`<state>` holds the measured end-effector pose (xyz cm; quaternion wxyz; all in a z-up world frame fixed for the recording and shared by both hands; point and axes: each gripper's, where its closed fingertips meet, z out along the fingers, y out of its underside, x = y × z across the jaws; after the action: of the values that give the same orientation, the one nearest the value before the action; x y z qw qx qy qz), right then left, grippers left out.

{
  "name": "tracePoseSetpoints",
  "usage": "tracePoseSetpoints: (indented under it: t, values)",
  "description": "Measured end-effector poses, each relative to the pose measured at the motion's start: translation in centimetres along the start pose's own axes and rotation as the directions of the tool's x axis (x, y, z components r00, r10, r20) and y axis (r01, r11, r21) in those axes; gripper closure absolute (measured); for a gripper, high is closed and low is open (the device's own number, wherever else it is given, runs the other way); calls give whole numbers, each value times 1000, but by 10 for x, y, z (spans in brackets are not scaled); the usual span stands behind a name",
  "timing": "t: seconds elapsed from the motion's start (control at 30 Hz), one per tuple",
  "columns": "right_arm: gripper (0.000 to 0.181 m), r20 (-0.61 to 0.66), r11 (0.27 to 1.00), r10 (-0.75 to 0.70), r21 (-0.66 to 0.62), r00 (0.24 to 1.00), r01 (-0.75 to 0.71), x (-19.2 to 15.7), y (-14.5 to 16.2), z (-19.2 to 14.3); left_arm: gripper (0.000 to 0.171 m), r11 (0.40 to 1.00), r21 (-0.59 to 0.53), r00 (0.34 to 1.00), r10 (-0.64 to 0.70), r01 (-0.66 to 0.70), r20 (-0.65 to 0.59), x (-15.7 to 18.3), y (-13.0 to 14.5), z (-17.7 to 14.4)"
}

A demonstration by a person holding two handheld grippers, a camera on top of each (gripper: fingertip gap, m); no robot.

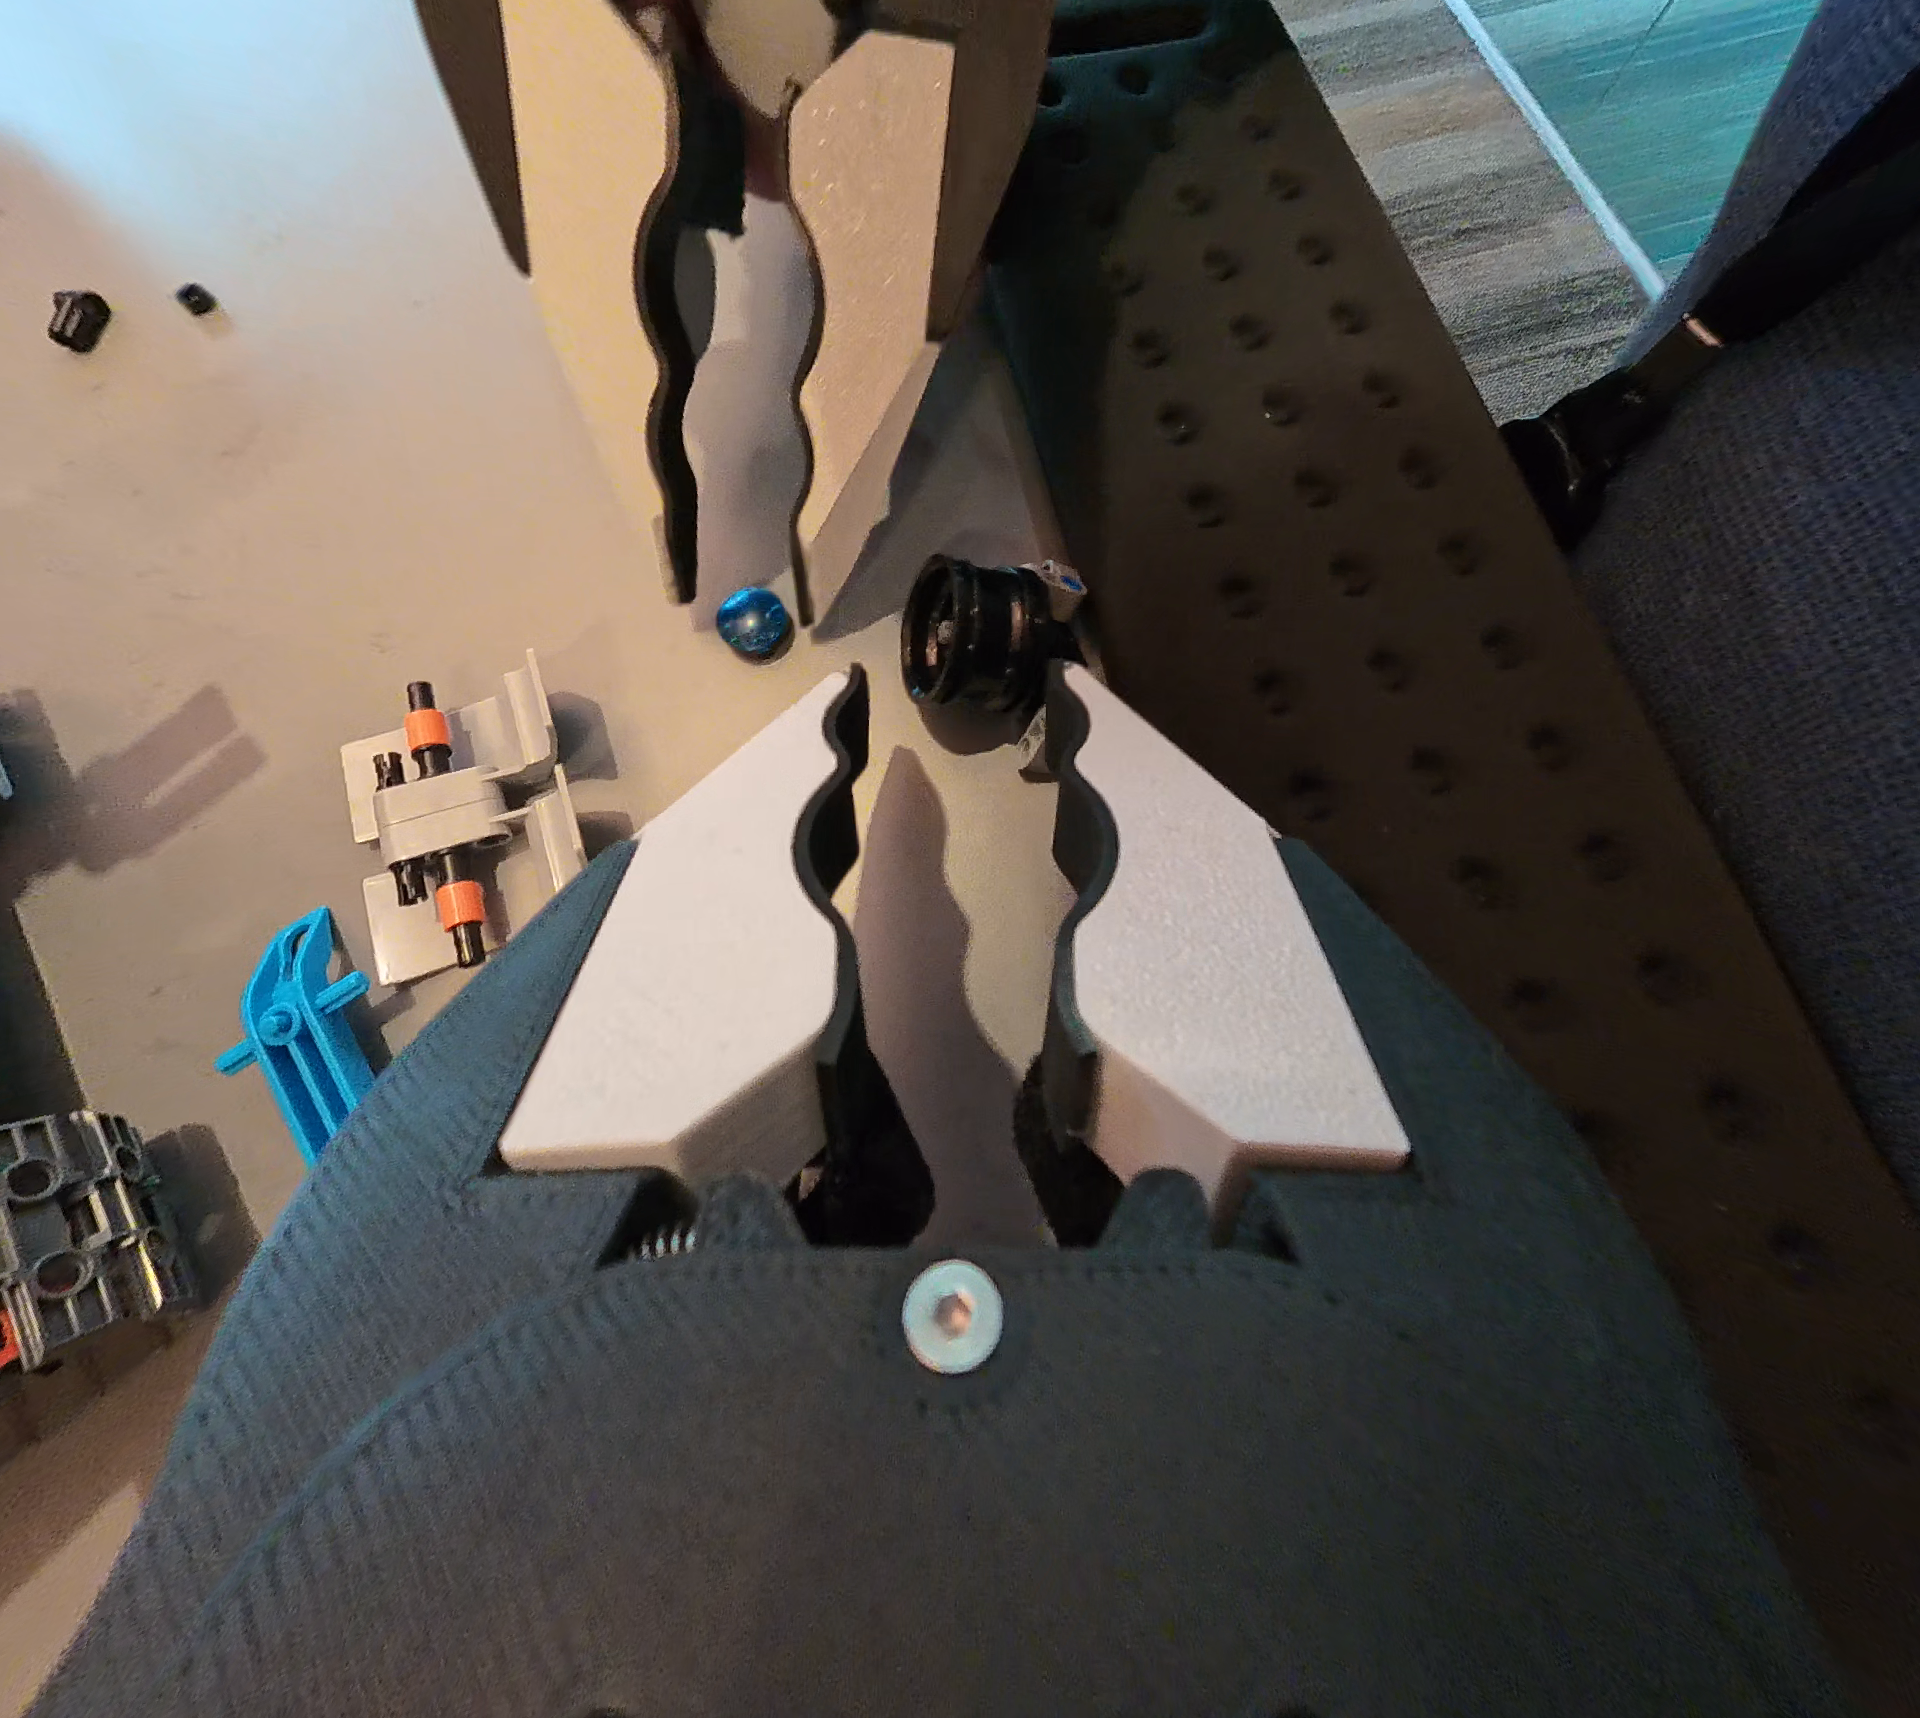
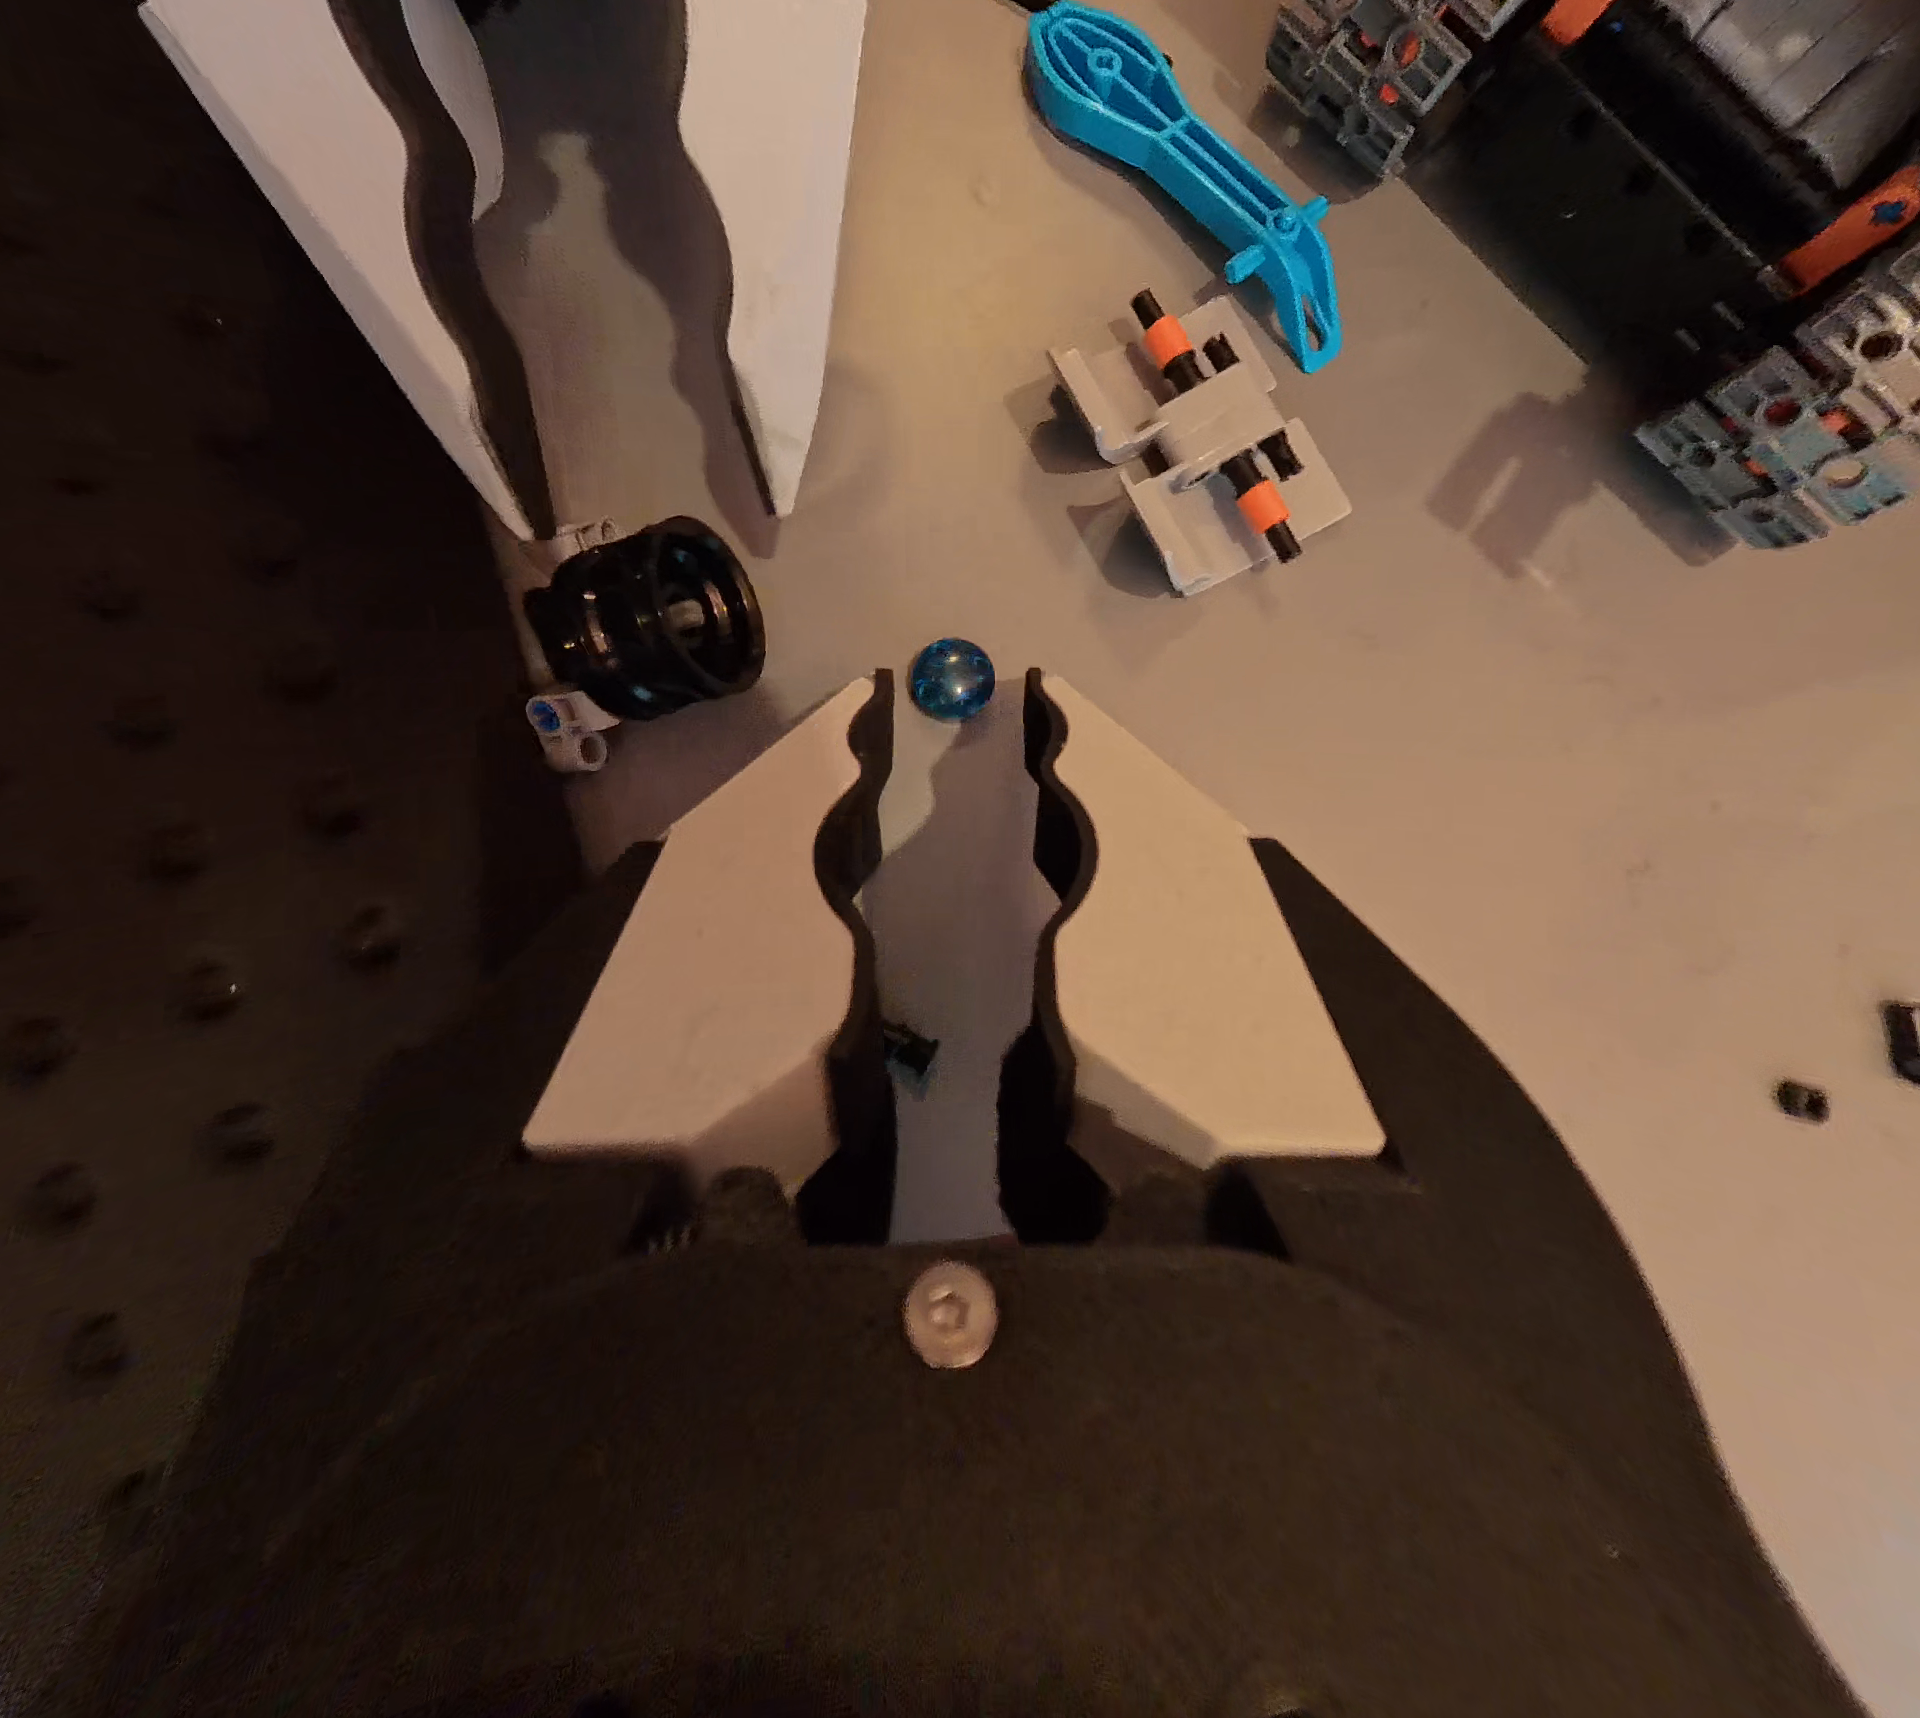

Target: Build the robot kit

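A small blue translucent ball point(image 2: 952, 677) lies on the grey table, right at the tips of my open right gripper point(image 2: 956, 681); in the left wrist view the ball point(image 1: 753, 623) sits under that gripper's tips point(image 1: 743, 598). A black wheel hub on a white connector point(image 1: 971, 642) lies by the table edge, just ahead of my open, empty left gripper point(image 1: 961, 681). The hub also shows in the right wrist view point(image 2: 649, 619), just beyond the left gripper's tips point(image 2: 655, 525). The two grippers face each other.
A grey hinge assembly with orange bushes on black axles point(image 2: 1205, 442) and a blue plastic lever tool point(image 2: 1184, 151) lie nearby. A grey and black block build point(image 2: 1621, 110) stands beyond. A dark perforated panel point(image 1: 1351, 525) borders the table. Small black pins point(image 1: 78, 315) lie apart.
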<state>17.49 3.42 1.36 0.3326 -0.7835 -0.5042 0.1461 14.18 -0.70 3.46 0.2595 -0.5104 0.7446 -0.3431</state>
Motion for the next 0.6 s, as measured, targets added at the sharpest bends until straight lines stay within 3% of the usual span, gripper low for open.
tracePoseSetpoints:
  t: [0.17, 0.3, 0.43, 0.5, 0.6]
  values:
    - [168, 41, 999, -32, -3, 999, 33, -3, -1, 4, 140, 1000, -8, 999, 28, -28, 20, 2, -1, 2]
    - [168, 165, 993, 73, 84, 984, -88, -8, -12, -6, 140, 999, -1, 998, 40, -40, 57, -4, -2, -3]
    - [168, 412, 952, 179, 157, 894, -263, -17, -28, -25, 136, 997, 0, 995, 73, -73, 65, 0, -5, -1]
    - [168, 520, 947, 204, 112, 830, -303, -25, -26, -28, 135, 996, -26, 994, 91, -90, 61, 3, -1, 3]
    - [168, 582, 948, 227, 51, 781, -314, -28, -24, -23, 141, 994, -36, 992, 104, -102, 68, 5, 1, 9]
